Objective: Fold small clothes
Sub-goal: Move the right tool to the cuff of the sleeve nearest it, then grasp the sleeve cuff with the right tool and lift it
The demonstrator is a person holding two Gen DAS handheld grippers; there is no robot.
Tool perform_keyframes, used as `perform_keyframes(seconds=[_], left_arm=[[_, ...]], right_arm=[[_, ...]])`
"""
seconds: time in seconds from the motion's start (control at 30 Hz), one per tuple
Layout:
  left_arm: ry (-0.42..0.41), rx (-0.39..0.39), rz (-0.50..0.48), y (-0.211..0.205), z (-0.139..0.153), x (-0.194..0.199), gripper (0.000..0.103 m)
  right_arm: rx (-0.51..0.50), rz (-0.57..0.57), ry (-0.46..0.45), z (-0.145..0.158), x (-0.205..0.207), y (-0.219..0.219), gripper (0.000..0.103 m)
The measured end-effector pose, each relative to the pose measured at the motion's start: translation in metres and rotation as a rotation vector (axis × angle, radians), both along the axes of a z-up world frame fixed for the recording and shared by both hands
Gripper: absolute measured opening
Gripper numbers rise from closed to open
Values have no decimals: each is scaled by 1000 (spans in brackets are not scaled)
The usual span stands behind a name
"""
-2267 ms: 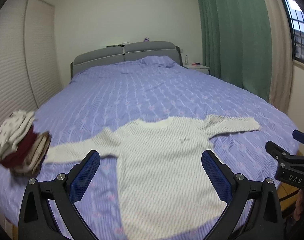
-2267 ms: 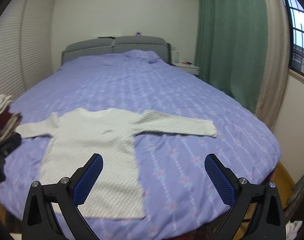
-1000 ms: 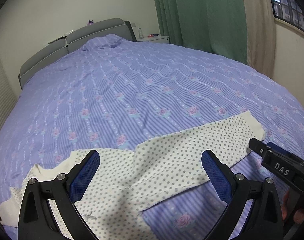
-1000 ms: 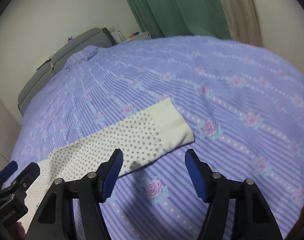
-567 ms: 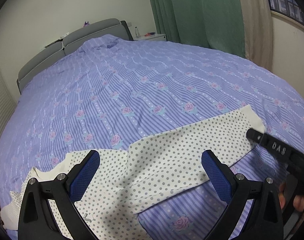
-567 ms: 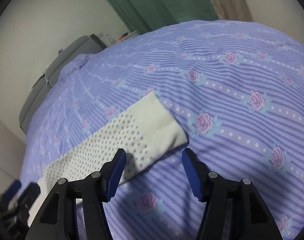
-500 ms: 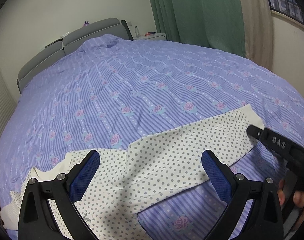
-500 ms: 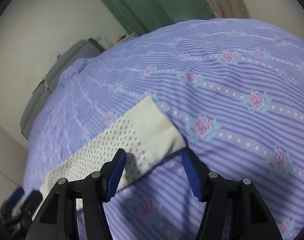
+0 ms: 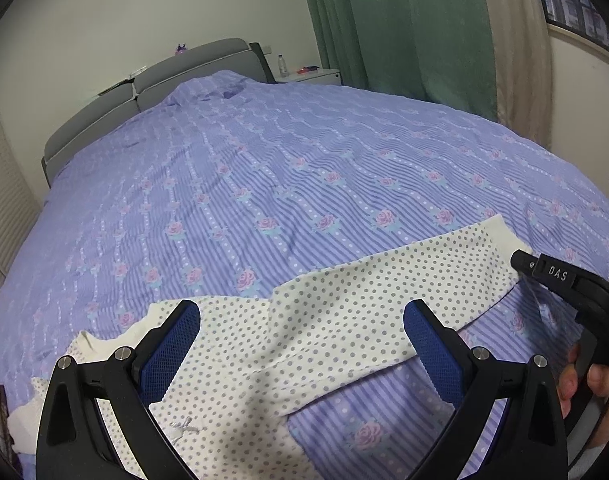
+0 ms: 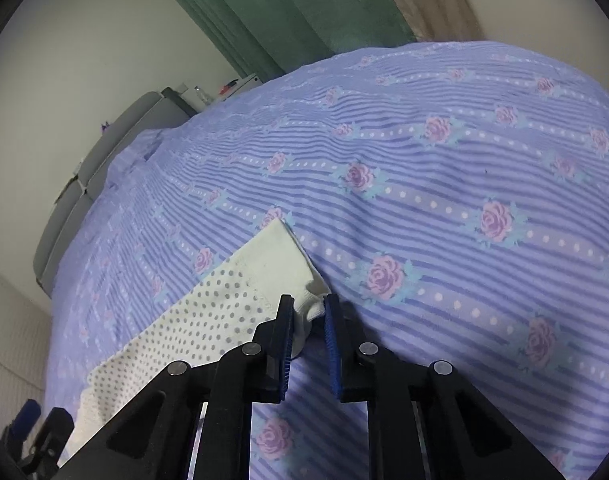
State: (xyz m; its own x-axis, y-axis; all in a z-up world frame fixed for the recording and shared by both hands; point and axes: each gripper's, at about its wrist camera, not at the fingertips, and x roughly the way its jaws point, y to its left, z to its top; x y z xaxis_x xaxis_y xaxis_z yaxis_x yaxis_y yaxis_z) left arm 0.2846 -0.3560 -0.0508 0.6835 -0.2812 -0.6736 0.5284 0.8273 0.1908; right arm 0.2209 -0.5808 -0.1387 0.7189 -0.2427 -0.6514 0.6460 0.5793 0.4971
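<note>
Bed [image 9: 304, 184] fills both views, covered by a purple striped bedspread with rose print. Grey headboard [image 9: 192, 68] at the far end, green curtain [image 9: 404, 28] and a beige one beside it on the right wall, small white nightstand [image 9: 312, 76] with a bottle next to the headboard.

Cream polka-dot long-sleeve top [image 9: 304, 340] lies flat near the front edge of the bed, body at lower left of the left wrist view, one sleeve [image 9: 424, 276] stretched out to the right, ending in a plain cream cuff [image 10: 280, 264].

Left gripper [image 9: 300, 344] hovers above the top around the shoulder/armpit area, blue pads spread wide, nothing between them.

Right gripper [image 10: 308, 320] sits at the sleeve end; its jaws have just been closing and now pinch the lower corner of the cuff, fabric bunched between the blue pads. In the left wrist view its black finger tip marked "DAS" meets the cuff edge, with the person's hand [image 9: 584, 380] holding the handle at the right border.
</note>
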Motion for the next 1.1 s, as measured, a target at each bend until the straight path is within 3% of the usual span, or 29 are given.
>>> perform_keyframes(seconds=[0.13, 0.27, 0.47, 0.57, 0.9, 1.1], left_arm=[[6, 2, 42, 23, 6, -2, 103], [5, -1, 108, 64, 15, -3, 103], [18, -43, 232, 132, 33, 2, 103], [20, -71, 289, 163, 42, 1, 103], [-5, -125, 480, 277, 62, -11, 103], [7, -104, 560, 322, 52, -15, 103]], right_arm=[[-48, 17, 0, 19, 0, 6, 14], [-159, 80, -16, 62, 4, 26, 14], [-310, 289, -72, 137, 25, 86, 14], [-345, 379, -100, 160, 37, 120, 14], [-446, 688, -134, 201, 79, 253, 14], [-445, 877, -91, 186, 110, 333, 14]])
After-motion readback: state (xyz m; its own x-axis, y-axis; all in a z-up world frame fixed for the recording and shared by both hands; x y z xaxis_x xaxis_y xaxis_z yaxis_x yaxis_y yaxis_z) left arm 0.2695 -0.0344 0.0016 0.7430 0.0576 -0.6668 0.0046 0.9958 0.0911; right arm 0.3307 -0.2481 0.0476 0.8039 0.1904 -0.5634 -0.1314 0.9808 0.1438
